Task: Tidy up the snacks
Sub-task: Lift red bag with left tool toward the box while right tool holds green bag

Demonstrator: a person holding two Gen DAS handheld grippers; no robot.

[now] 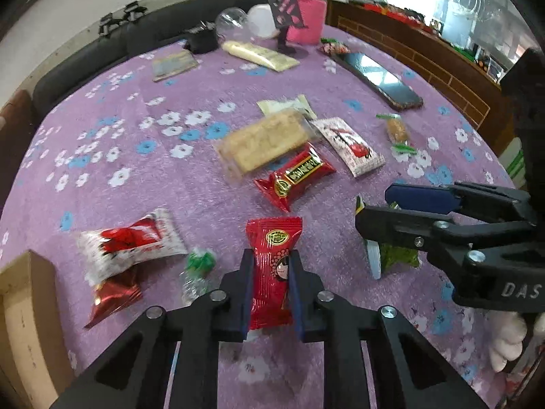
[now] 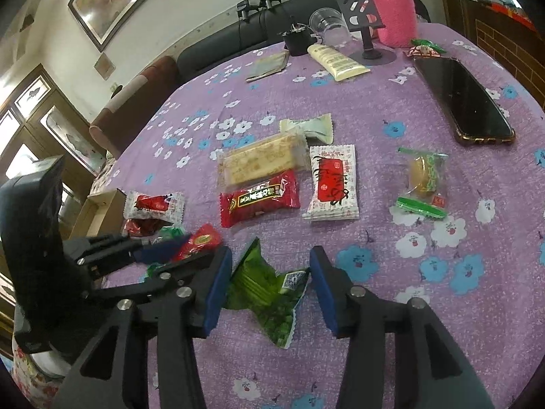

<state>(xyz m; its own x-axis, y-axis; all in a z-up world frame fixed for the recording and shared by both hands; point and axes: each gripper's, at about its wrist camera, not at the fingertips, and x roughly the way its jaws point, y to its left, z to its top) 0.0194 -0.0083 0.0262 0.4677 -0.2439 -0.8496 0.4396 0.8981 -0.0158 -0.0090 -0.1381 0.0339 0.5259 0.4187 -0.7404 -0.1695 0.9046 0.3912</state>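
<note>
My left gripper (image 1: pixel 272 255) is shut on a red snack packet (image 1: pixel 274 238), which stands up between its blue pads just above the purple flowered cloth (image 1: pixel 170 187). The right wrist view shows the same gripper (image 2: pixel 163 250) low at the left with the red packet (image 2: pixel 201 238) in it. My right gripper (image 2: pixel 270 286) is open. A crumpled green packet (image 2: pixel 269 293) lies on the cloth between its pads, close to both. From the left wrist camera the right gripper (image 1: pixel 381 211) reaches in from the right over that green packet (image 1: pixel 398 255).
More snacks lie mid-table: a red packet (image 2: pixel 259 197), a clear biscuit pack (image 2: pixel 259 163), white-and-red packets (image 2: pixel 332 184) (image 1: pixel 129 242) and a green-ended candy (image 2: pixel 422 177). An open cardboard box (image 1: pixel 30 306) sits at the near left edge. A phone (image 2: pixel 463 102), a tube (image 2: pixel 337 59) and a pink bottle (image 2: pixel 395 10) stand at the back.
</note>
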